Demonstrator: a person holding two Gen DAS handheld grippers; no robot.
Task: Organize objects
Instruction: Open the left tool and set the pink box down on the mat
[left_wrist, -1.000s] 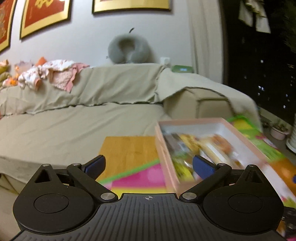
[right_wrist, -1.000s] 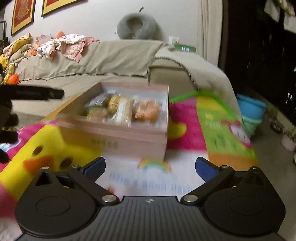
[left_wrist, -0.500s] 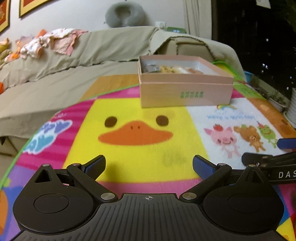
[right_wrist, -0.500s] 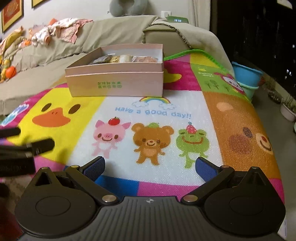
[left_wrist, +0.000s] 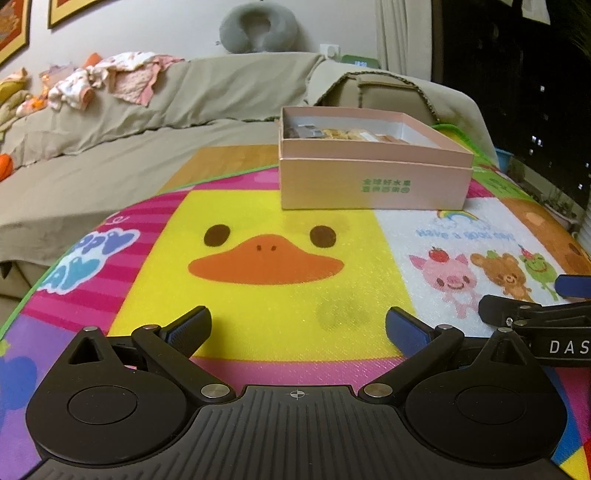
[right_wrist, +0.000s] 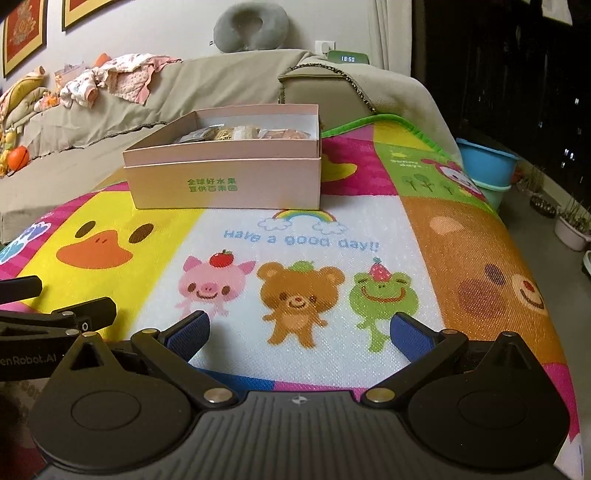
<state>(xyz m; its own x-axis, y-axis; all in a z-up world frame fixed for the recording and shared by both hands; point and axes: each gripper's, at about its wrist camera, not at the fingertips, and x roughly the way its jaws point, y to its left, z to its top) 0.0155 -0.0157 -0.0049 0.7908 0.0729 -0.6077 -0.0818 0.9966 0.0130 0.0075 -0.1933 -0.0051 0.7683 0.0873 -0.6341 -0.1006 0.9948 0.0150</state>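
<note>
Snack packets (right_wrist: 240, 133) fill the open pink box (left_wrist: 373, 184) on my cartoon mat (right_wrist: 295, 236). Well short of that box, my left gripper (left_wrist: 297, 328) and right gripper (right_wrist: 299, 330) both hover spread wide, empty.

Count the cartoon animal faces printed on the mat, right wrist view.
5 whole: duck left of centre, pig, bear and frog in a row below the rainbow, big brown bear on the right. A partly cut-off face sits farther back; others may be hidden.
</note>
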